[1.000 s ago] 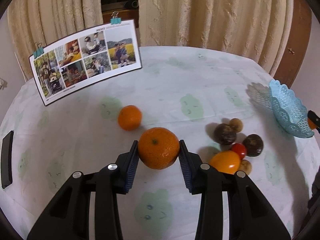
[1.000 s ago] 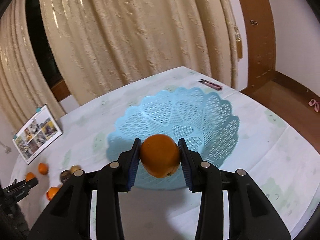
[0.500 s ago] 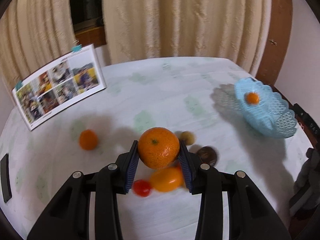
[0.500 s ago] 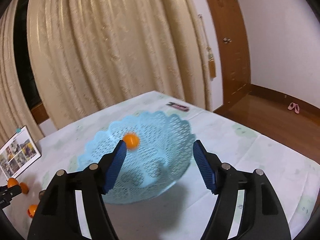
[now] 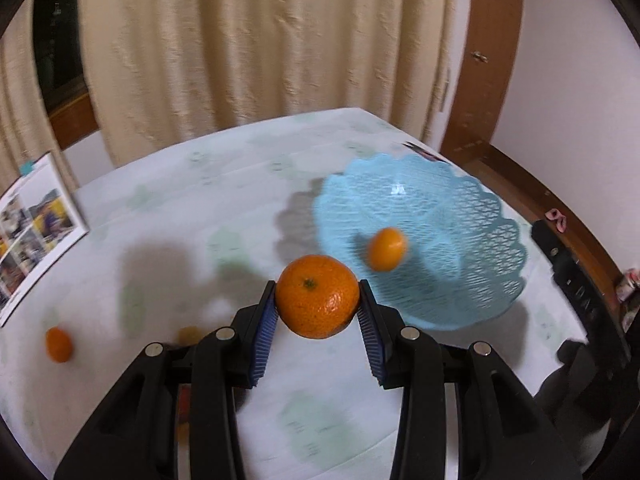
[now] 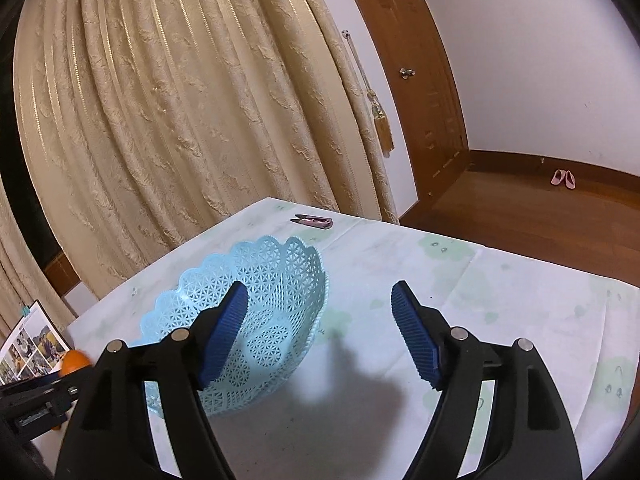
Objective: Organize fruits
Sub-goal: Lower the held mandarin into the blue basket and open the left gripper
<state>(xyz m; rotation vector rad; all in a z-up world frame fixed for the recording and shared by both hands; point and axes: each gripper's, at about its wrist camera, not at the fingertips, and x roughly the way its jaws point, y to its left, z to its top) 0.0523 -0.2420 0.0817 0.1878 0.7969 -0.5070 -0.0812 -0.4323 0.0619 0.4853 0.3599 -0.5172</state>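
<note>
The table (image 6: 500, 280), under a pale printed cloth, has wide bare room right of the blue lattice basket (image 6: 280, 280); its far edge meets the curtain (image 5: 260, 40). The basket sits well inside the edges, a small orange (image 5: 386, 249) within. The left gripper (image 5: 318, 308) clamps a large mandarin (image 5: 317, 297) just short of the basket's near rim. The right gripper (image 6: 318, 328) is opening, nothing between its jaws. Another small orange (image 5: 59, 345) lies far left.

Basket (image 5: 472, 216) on the counter (image 5: 224, 200), near its far right corner.
One orange (image 5: 386, 249) lies in the basket; another (image 5: 59, 345) lies on the counter toward its left edge, before the photo card (image 5: 34, 224). Clippers (image 6: 313, 221) lie behind the basket at the far edge.
</note>
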